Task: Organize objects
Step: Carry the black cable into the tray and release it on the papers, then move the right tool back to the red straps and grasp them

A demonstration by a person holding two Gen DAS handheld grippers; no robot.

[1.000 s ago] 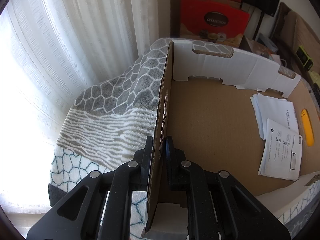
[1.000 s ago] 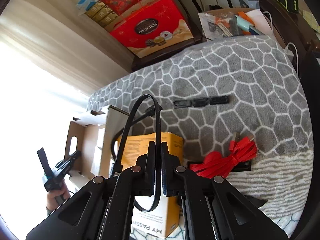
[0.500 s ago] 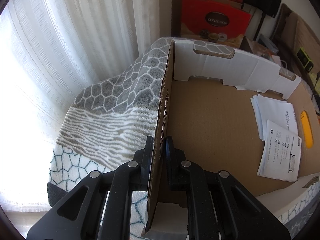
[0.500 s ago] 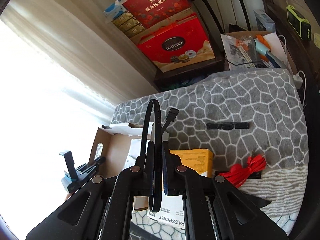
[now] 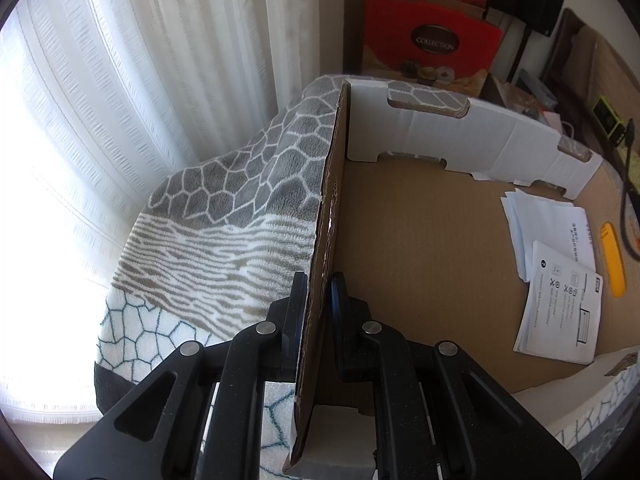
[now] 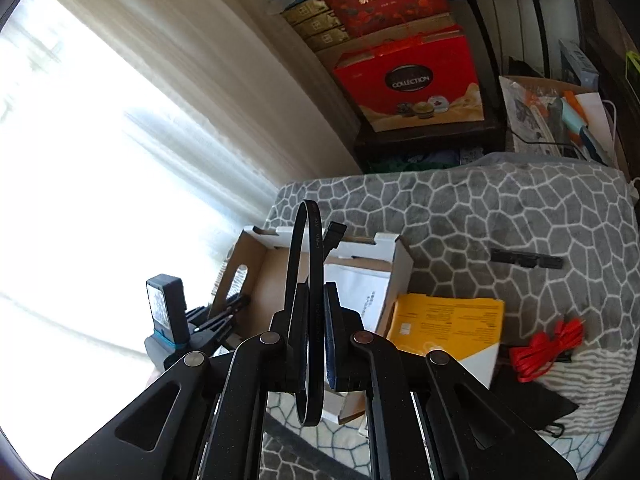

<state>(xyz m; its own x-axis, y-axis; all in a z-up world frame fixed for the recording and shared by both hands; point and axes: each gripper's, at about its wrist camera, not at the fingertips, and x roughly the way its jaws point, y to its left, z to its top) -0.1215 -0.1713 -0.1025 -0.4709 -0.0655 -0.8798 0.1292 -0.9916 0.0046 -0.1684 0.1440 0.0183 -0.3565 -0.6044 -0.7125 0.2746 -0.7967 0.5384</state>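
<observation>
The left tongs (image 5: 319, 294) are clenched on the near side wall of the cardboard box (image 5: 420, 248), one pad inside and one outside; that wall stands upright and runs straight away from the tongs toward the far corner. The box lies open on a bed under a grey blanket (image 5: 240, 184) with a white honeycomb pattern. Its right edge is cut off by the left-wrist view, so only part of the floor shows. On that floor, to the right, lie folded white papers (image 5: 548, 220) and a printed leaflet (image 5: 560, 312) whose small diagrams are too fine to read; a yellow strip (image 5: 614, 258) beside them is half cropped.

The right tongs (image 6: 316, 300) grip a flat black cable (image 6: 310, 280) bent into a tall loop. The loop stands upright, long axis pointing away from the tongs, above the box. Its connector end (image 6: 333, 236) pokes up at the far side. Faint white print runs along the cable, but I can only make out "VW-1".

Right of the box rests a yellow package (image 6: 444, 328), its text too small to read. Further right lie red ties (image 6: 548, 346) and a black strip (image 6: 526, 258). Beyond the bed, a red gift box (image 6: 408, 80) reads "COLLECTION".
</observation>
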